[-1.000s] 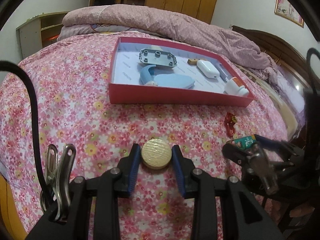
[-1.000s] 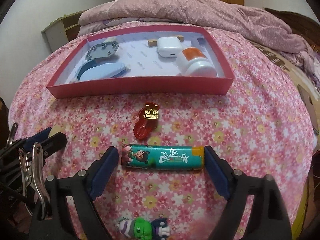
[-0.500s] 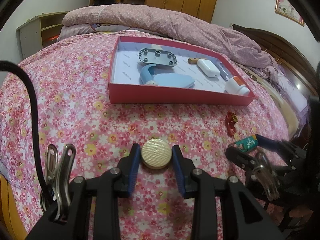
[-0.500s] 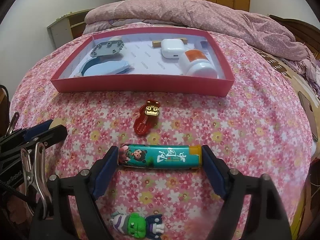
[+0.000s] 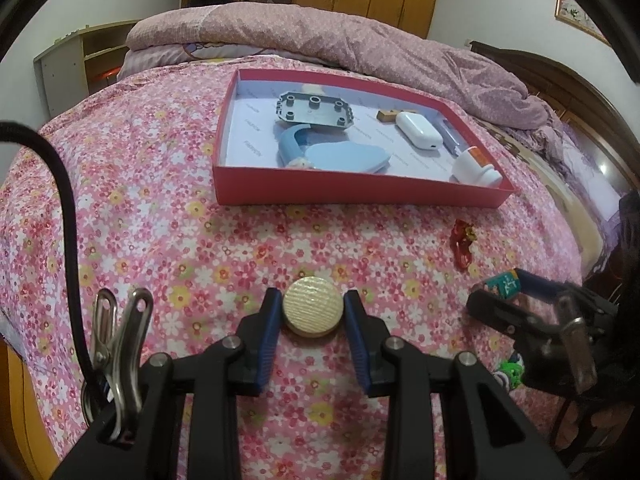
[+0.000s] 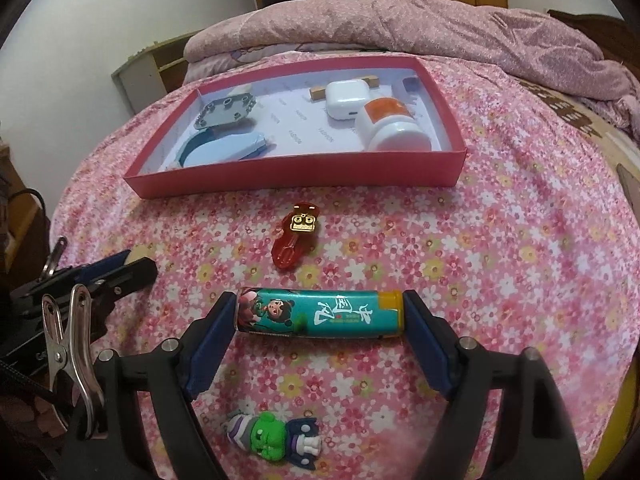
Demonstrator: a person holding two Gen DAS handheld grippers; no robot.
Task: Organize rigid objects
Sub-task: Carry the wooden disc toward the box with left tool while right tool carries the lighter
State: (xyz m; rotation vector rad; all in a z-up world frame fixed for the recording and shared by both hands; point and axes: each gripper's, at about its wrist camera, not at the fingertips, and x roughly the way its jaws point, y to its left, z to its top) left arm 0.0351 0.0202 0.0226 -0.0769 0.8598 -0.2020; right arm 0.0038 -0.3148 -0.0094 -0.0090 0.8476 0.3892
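Six or so items sit in the red box [image 6: 296, 168] already: grey studded plate [image 5: 314, 109], blue curved piece [image 5: 332, 156], white case [image 6: 346, 100], white bottle with orange label [image 6: 390, 128], small wooden block [image 5: 387, 115], plus a small bluish thing by the far right wall, too small to name. Judged roughly half done.

Four are left out on the bed's flowered sheet [image 5: 160, 200]: gold ribbed disc [image 5: 313, 311], teal printed tube [image 6: 320, 313], red toy with gold face [image 6: 296, 236], green-headed figure [image 6: 274, 440].

Left claw [image 5: 313, 322]: blue pads [image 5: 269, 332] pressed against both sides of the disc, pinching it, near the front of the bed and well short of the box. Can't tell if the disc is lifted off the sheet.

Right claw [image 6: 320, 334]: spread wide, pads at both ends of the tube, lengthwise. The left pad looks touching; the right end is very close, contact unclear, so grip not confirmed. Tube lies near the red toy, with the figure below it, closer to the camera.

Versus earlier frames: left claw view is nearly unchanged, same pinch on the disc, same spot. Right claw pads have closed in on the tube ends; a second ago there were clear gaps each side. In the right view the box and red toy sit slightly differently, so the claw shifted a little. Nothing new in the box.
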